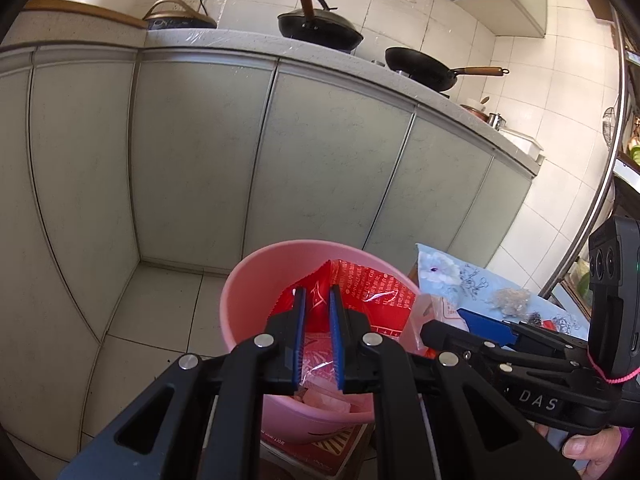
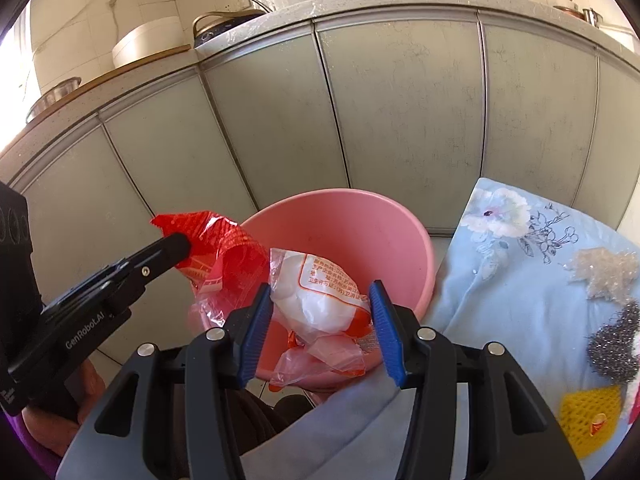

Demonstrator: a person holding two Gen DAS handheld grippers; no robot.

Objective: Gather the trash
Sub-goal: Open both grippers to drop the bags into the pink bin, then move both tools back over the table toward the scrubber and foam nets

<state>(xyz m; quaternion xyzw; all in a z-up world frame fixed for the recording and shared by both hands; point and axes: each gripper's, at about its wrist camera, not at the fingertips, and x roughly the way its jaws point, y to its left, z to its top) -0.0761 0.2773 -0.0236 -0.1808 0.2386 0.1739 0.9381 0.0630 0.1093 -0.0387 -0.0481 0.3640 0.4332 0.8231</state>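
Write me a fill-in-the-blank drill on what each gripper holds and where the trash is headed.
1. The left gripper is clamped on a ____ wrapper.
2. The right gripper carries a clear bag with white contents over the ____ basin.
3. A steel scourer lies on the ____ floral cloth.

Missing words: red; pink; blue

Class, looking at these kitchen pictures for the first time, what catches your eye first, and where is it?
A pink bucket on the floor before grey cabinets. Over it, the left gripper pinches a red wrapper and the right gripper holds a white packet. Right of the bucket lies a blue floral cloth.
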